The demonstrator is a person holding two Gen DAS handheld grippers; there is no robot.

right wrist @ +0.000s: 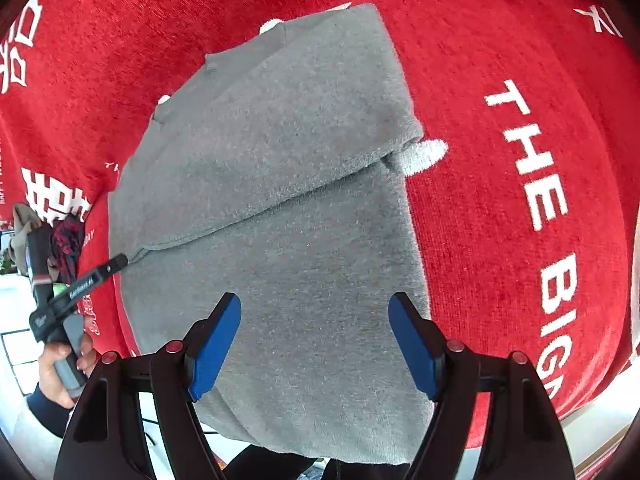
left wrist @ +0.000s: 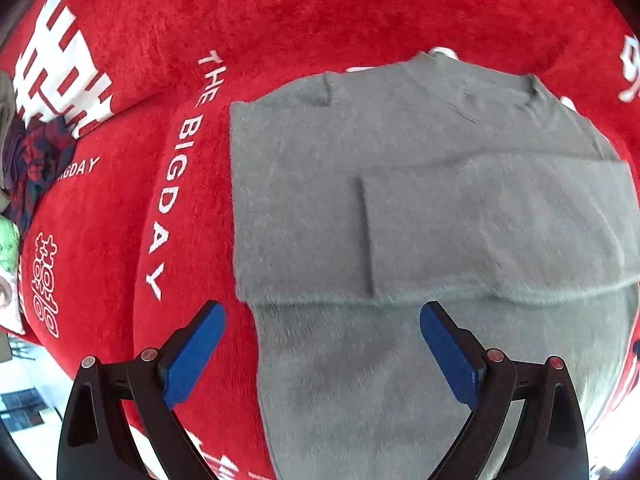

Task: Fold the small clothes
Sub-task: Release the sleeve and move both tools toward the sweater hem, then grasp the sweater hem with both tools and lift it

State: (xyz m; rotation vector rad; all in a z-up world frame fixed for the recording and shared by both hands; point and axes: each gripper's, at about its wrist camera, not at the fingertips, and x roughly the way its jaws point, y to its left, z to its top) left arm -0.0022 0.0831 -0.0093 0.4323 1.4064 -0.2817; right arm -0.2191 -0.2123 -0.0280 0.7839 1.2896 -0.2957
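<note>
My left gripper [left wrist: 322, 322] and right gripper [right wrist: 315, 314] both hang with jaws spread wide, holding nothing, above the grey sweater [right wrist: 280, 200]. It lies flat on the red blanket [right wrist: 500, 60], sleeves folded across the body. A heap of dark patterned clothes [left wrist: 34, 160] sits at the blanket's left edge. White lettering [left wrist: 180, 152] reads "THE BIG DAY".

Right gripper [right wrist: 314, 340] poised over a grey sweater [right wrist: 280, 220], blue fingers [right wrist: 216, 344] spread apart, sleeve folded across its body, red blanket [right wrist: 500, 60] with white lettering underneath, left gripper [right wrist: 116, 262] at the sweater's left edge, held by a hand [right wrist: 60, 372]
</note>
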